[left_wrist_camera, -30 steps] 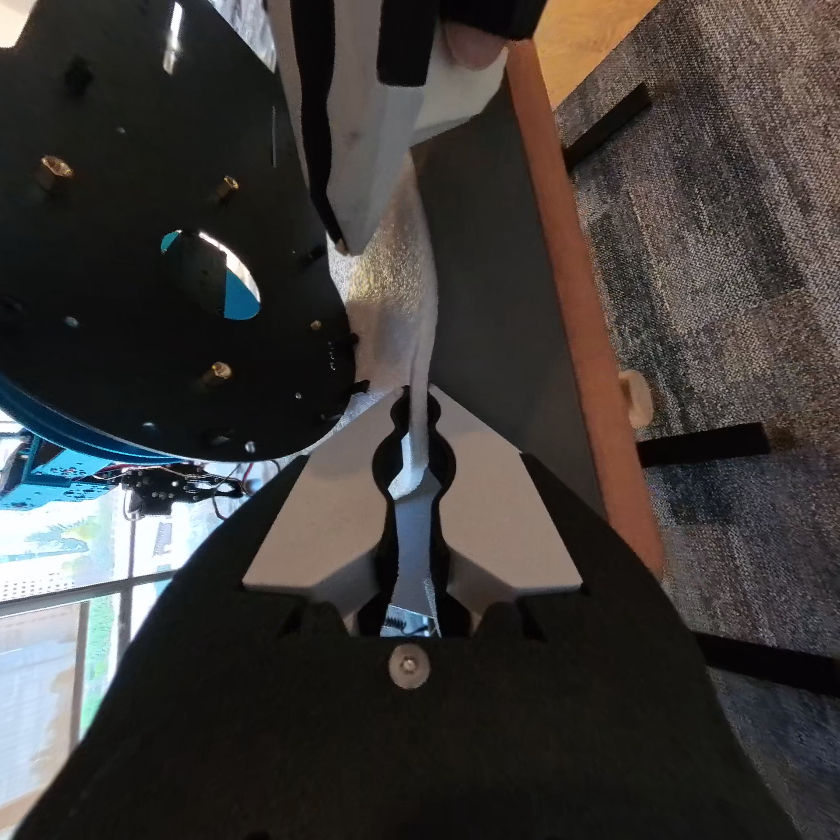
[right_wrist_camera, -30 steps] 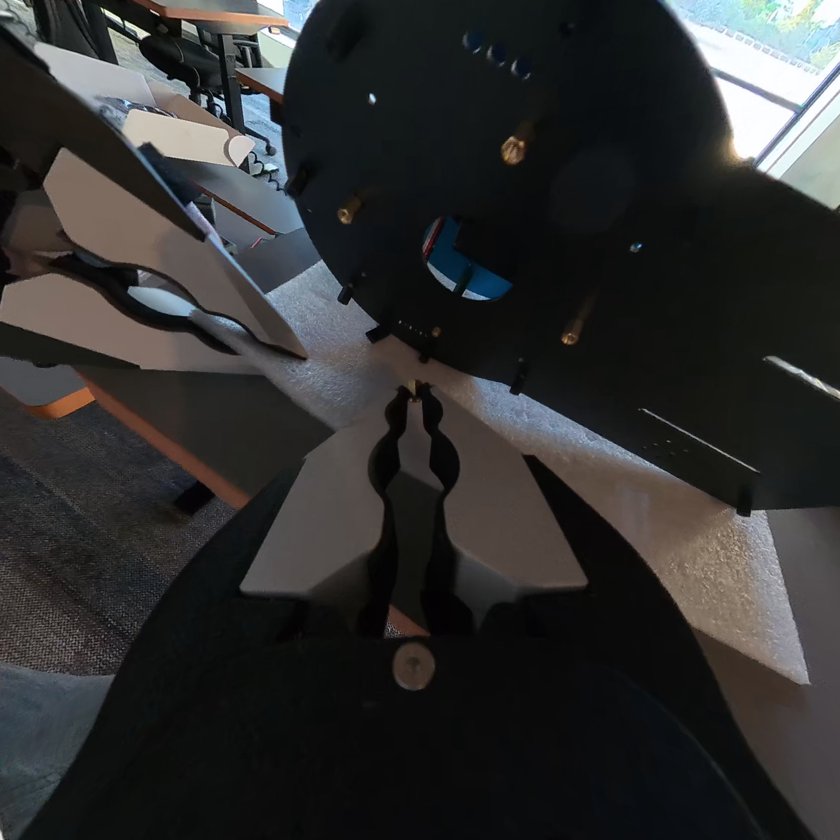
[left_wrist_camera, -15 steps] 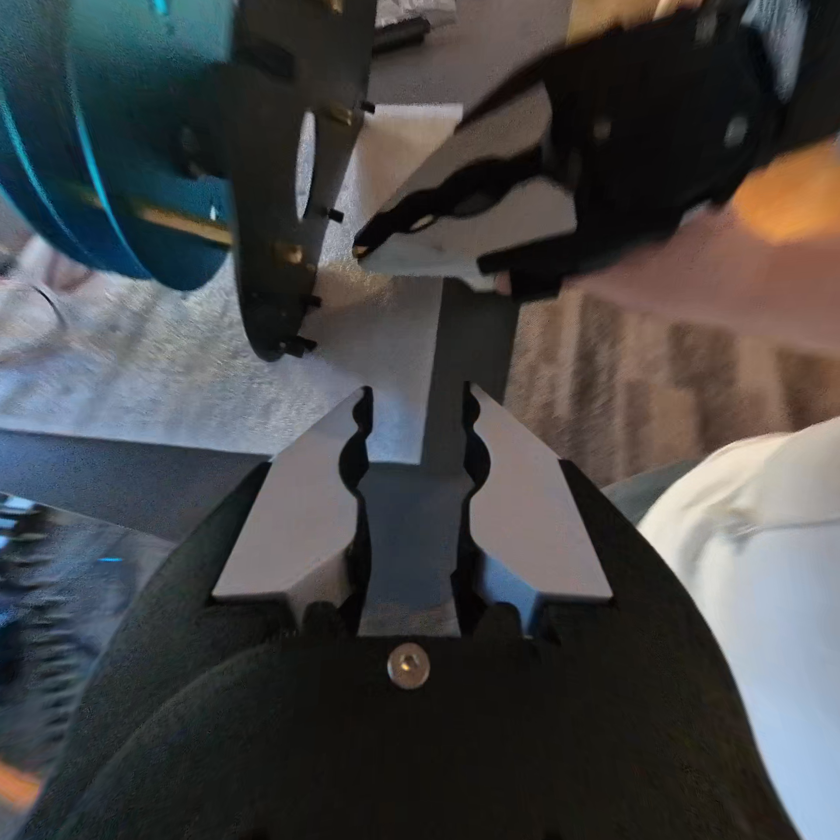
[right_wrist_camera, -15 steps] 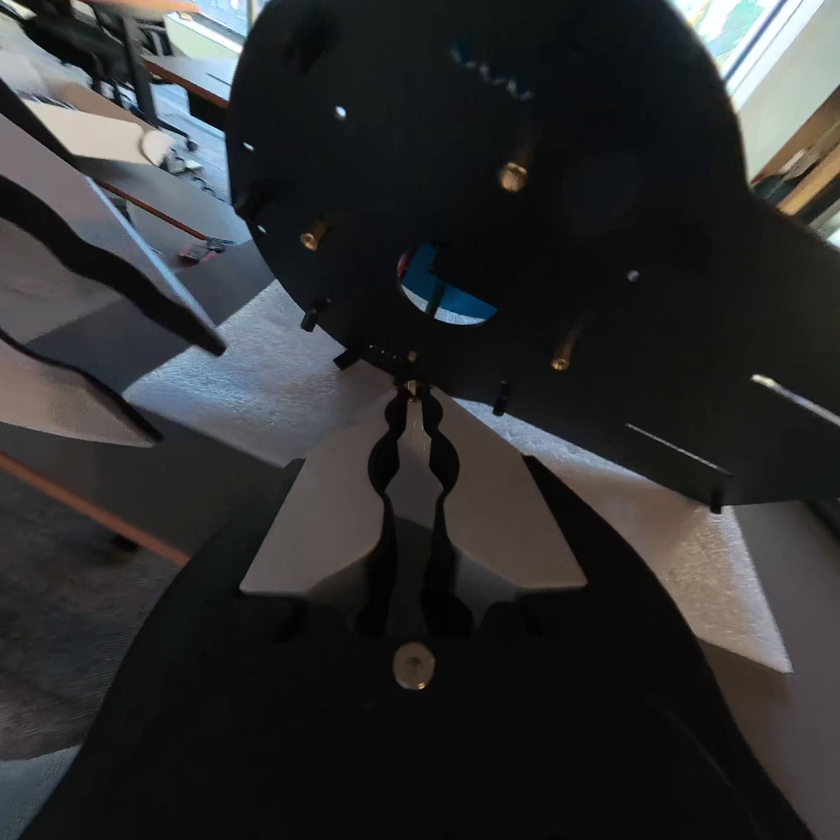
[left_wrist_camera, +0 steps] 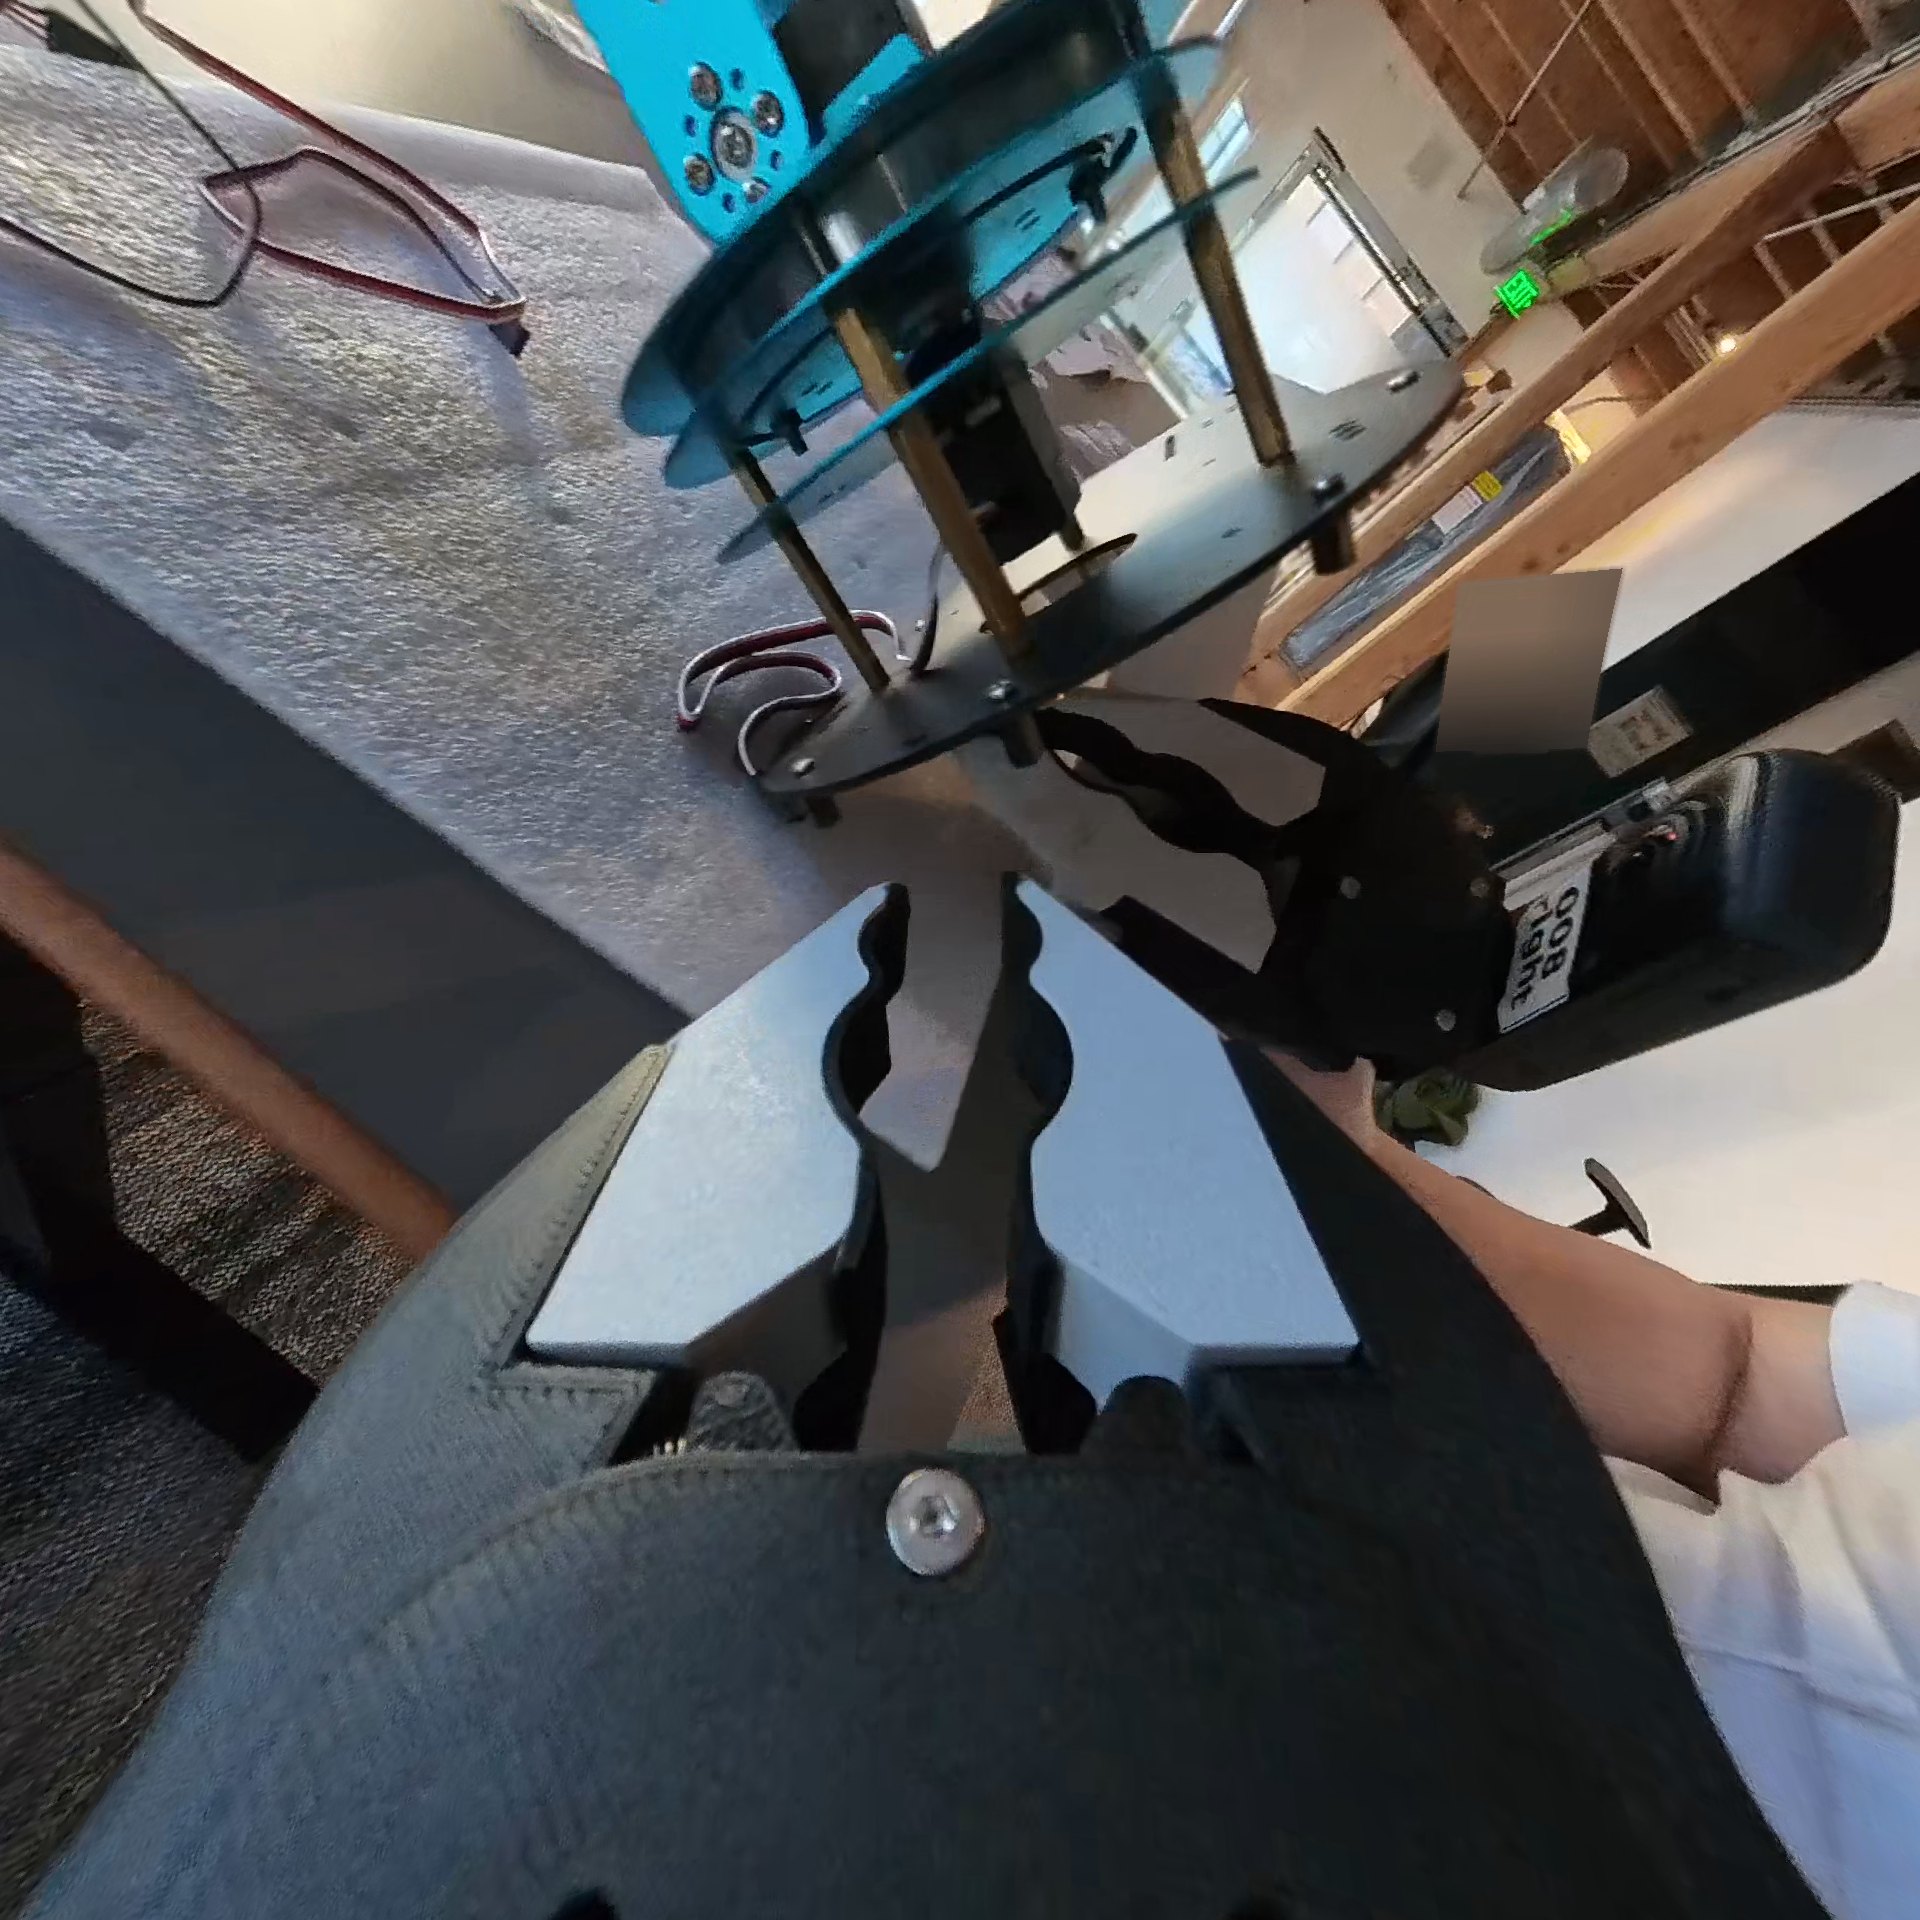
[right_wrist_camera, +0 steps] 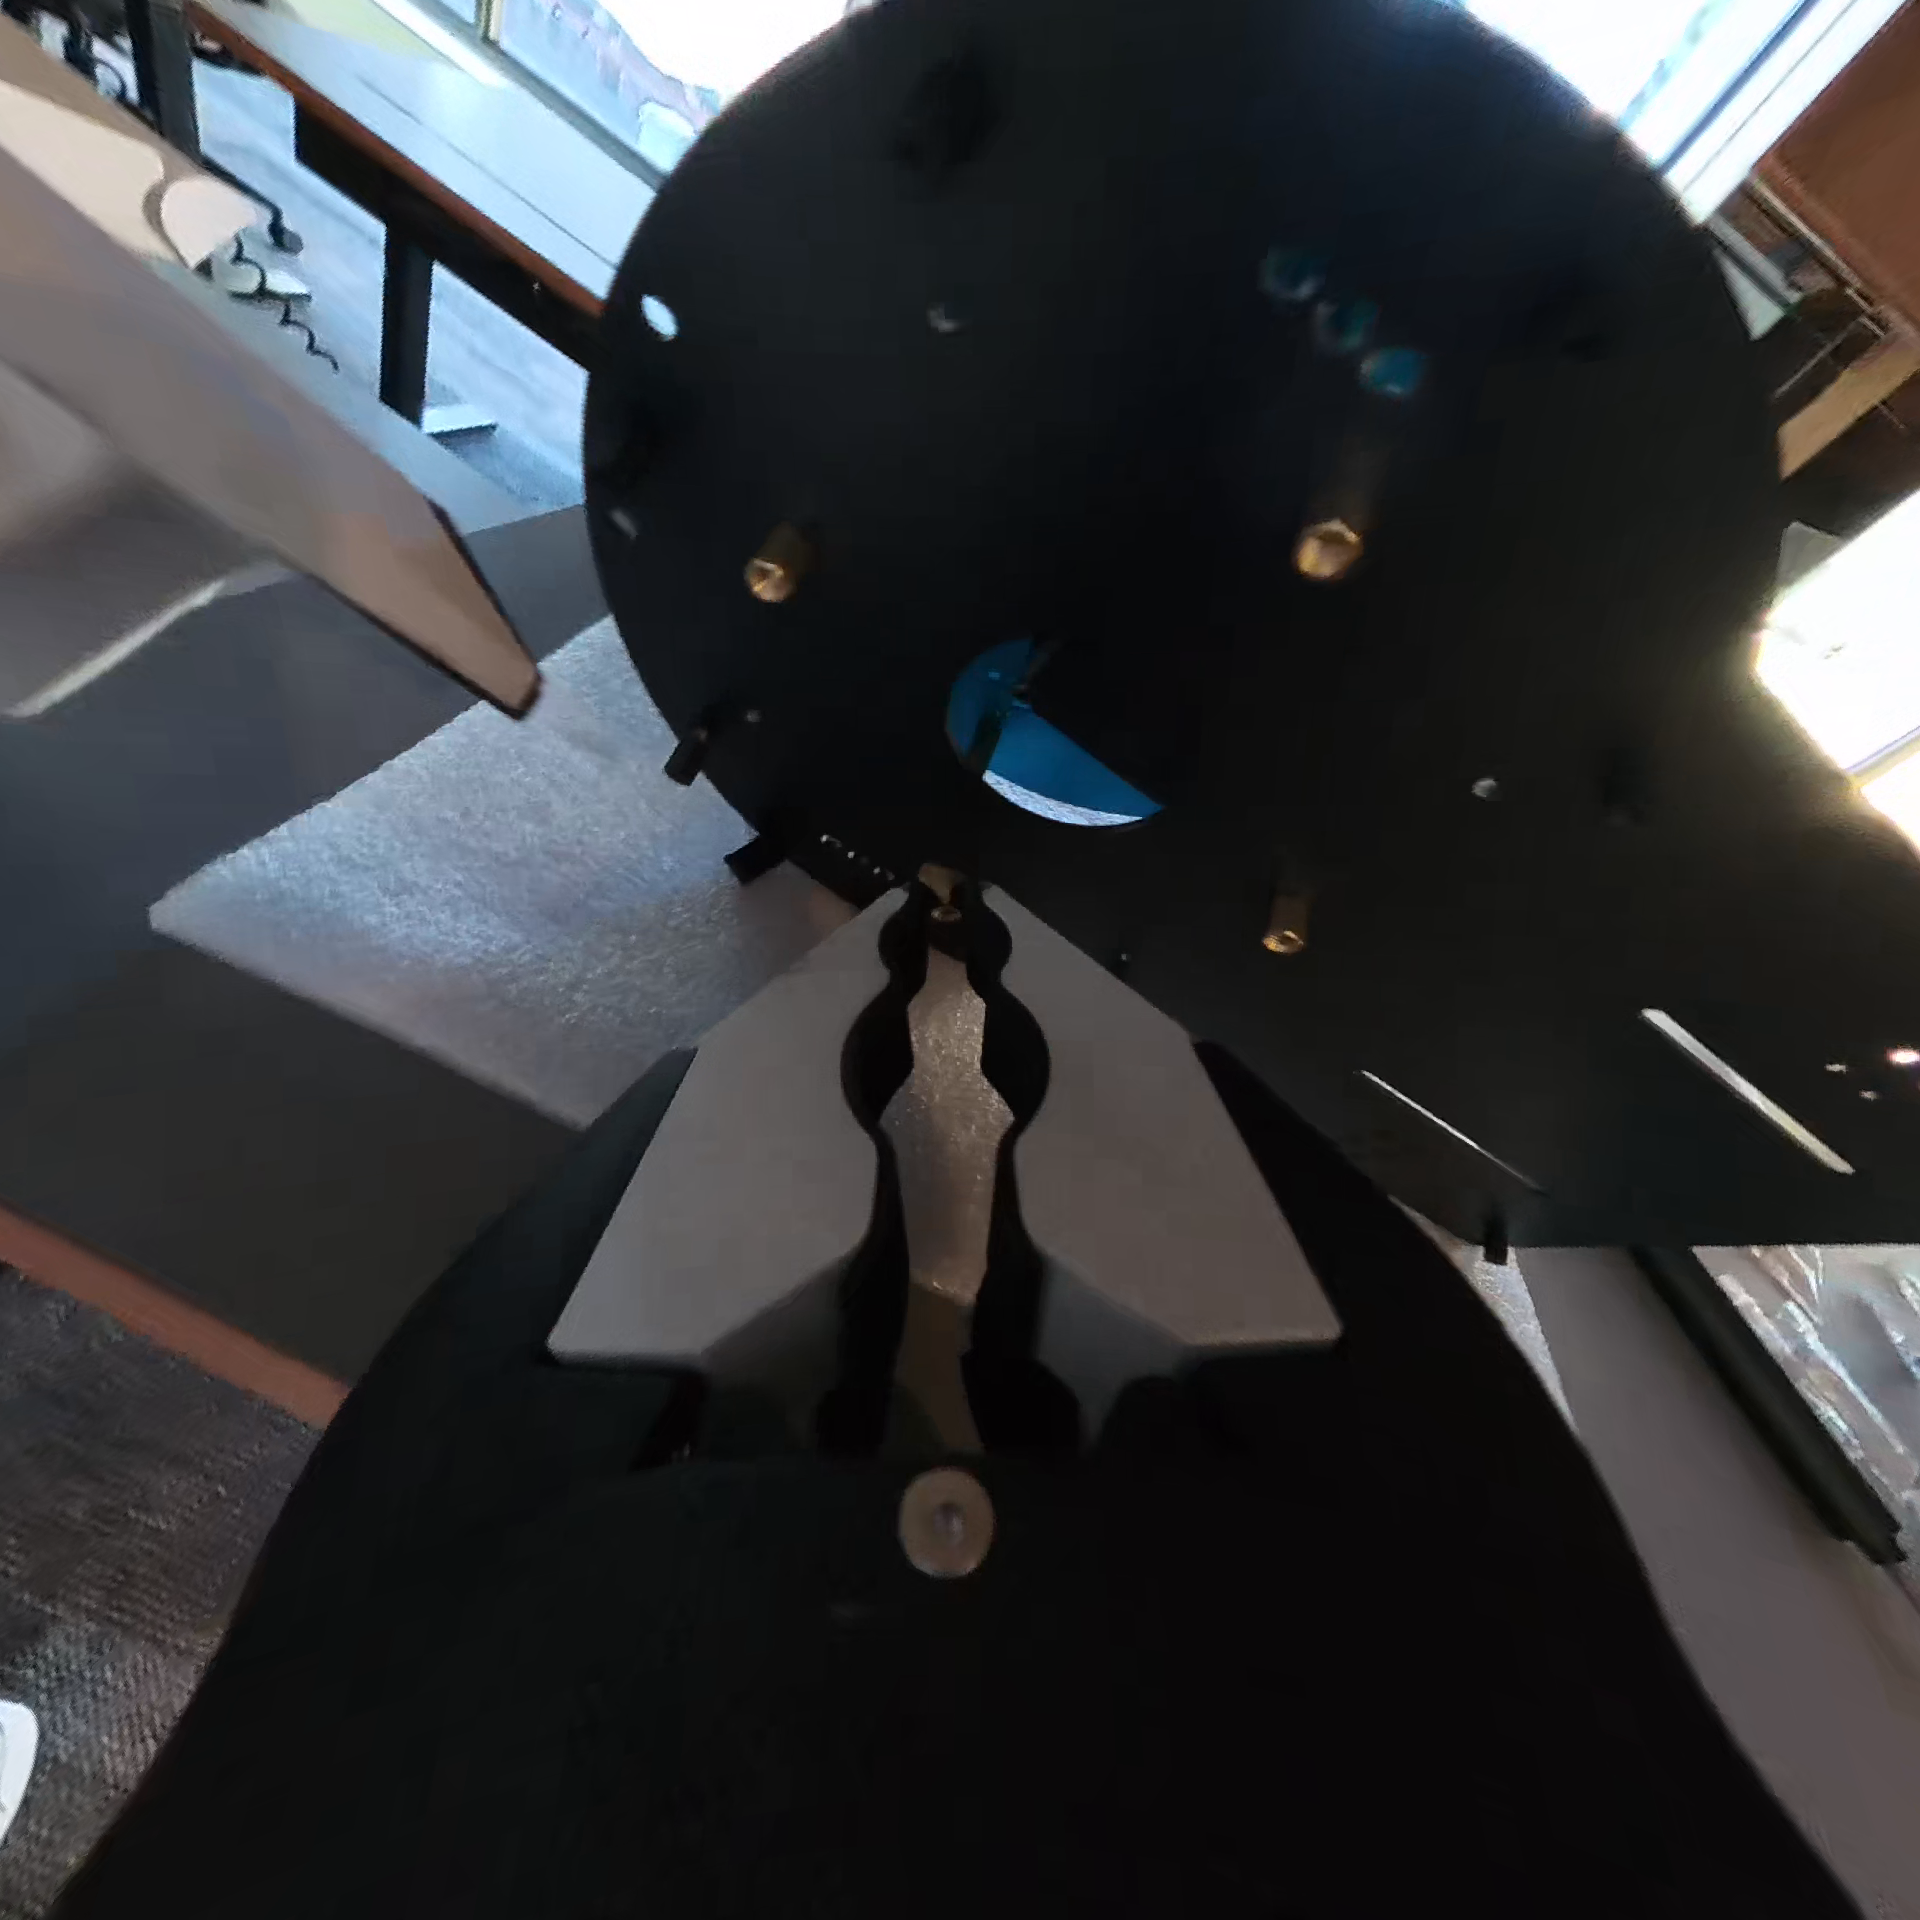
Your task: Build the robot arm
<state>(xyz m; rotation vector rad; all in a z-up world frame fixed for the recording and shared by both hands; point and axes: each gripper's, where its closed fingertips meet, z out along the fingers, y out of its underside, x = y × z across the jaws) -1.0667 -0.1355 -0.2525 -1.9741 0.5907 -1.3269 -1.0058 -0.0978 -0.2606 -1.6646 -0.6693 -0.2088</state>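
Observation:
A round robot chassis of stacked plates on brass posts stands tilted on a white foam sheet point(left_wrist_camera: 416, 520). Its bottom plate is black point(left_wrist_camera: 1195, 582) and the upper plates are blue point(left_wrist_camera: 831, 312). In the right wrist view I see the black plate's underside point(right_wrist_camera: 1143, 416). My right gripper point(right_wrist_camera: 943, 920) is shut on a short brass standoff point(right_wrist_camera: 943, 906) at the plate's lower edge. It also shows in the left wrist view point(left_wrist_camera: 1044, 732) under the plate. My left gripper point(left_wrist_camera: 951, 904) is open and empty, just in front of the chassis. One of its fingers point(right_wrist_camera: 312, 499) shows at the left.
The foam lies on a dark table point(left_wrist_camera: 260, 831) with an orange-brown edge; grey carpet point(left_wrist_camera: 156, 1403) is below. Red-and-black wires point(left_wrist_camera: 343, 208) and a looped white-red cable point(left_wrist_camera: 758, 686) lie on the foam. A person's forearm point(left_wrist_camera: 1558, 1351) is at the right.
My left gripper let go of the foam sheet's edge, opened and swung round to face the chassis from the side. My right gripper stayed shut on the standoff as the plate shifted.

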